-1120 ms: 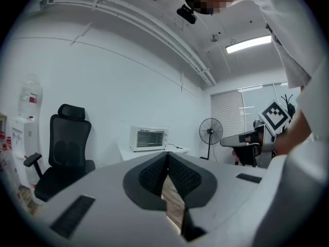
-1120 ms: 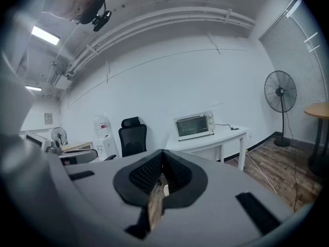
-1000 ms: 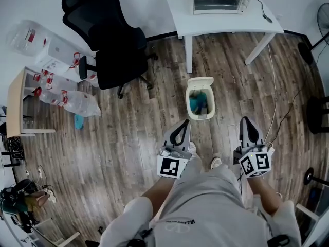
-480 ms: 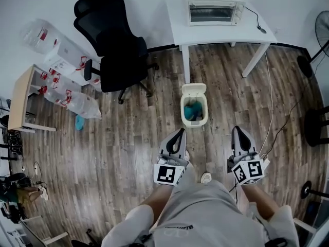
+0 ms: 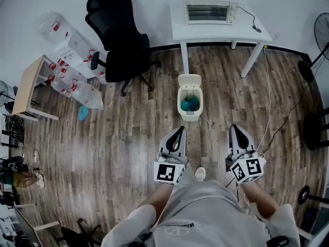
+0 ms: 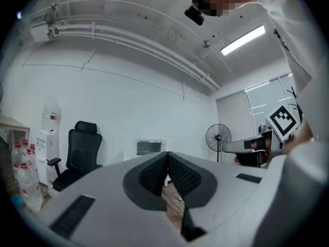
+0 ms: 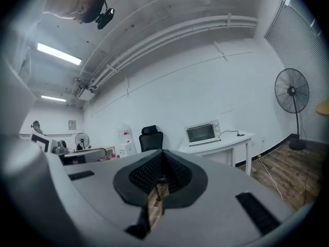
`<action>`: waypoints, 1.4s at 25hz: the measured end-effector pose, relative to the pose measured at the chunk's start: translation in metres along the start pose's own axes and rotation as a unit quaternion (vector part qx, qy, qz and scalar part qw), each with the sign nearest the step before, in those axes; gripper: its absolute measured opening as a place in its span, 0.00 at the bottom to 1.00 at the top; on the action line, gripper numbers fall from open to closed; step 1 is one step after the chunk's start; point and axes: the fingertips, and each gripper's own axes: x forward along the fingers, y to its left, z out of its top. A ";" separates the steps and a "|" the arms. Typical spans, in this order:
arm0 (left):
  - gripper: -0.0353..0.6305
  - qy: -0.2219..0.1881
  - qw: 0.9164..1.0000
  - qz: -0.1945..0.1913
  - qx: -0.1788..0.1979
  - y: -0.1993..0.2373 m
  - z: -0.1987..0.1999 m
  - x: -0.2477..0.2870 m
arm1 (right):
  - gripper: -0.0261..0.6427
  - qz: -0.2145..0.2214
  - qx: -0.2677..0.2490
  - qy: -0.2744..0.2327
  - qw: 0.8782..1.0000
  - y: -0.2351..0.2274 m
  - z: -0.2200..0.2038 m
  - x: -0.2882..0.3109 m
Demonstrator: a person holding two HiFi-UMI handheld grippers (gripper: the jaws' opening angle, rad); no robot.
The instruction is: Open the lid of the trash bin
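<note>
Trash bin at 12 o'clock has its lid already up. Left hand-held gripper and right hand-held gripper, both pinched together and empty, likely needn't reach.

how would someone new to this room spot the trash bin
Find the white table with the toaster oven on it. On the wood floor just in front of it stands the trash bin: small, cream, lid raised, teal contents showing.

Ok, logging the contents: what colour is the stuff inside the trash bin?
The contents are teal-blue, inside the trash bin; head view shows it best.
</note>
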 end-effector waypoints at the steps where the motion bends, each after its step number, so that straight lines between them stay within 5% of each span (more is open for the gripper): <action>1: 0.06 0.002 1.000 0.004 0.000 -0.007 -0.001 -0.008 | 0.06 0.003 0.003 0.002 1.000 0.000 -0.003 -0.009; 17: 0.06 0.018 0.999 0.041 0.012 -0.023 -0.001 -0.087 | 0.06 0.032 0.043 0.019 0.998 0.036 -0.037 -0.043; 35: 0.06 -0.009 0.999 -0.003 -0.043 0.009 0.006 -0.272 | 0.06 -0.006 0.012 0.021 1.000 0.212 -0.079 -0.155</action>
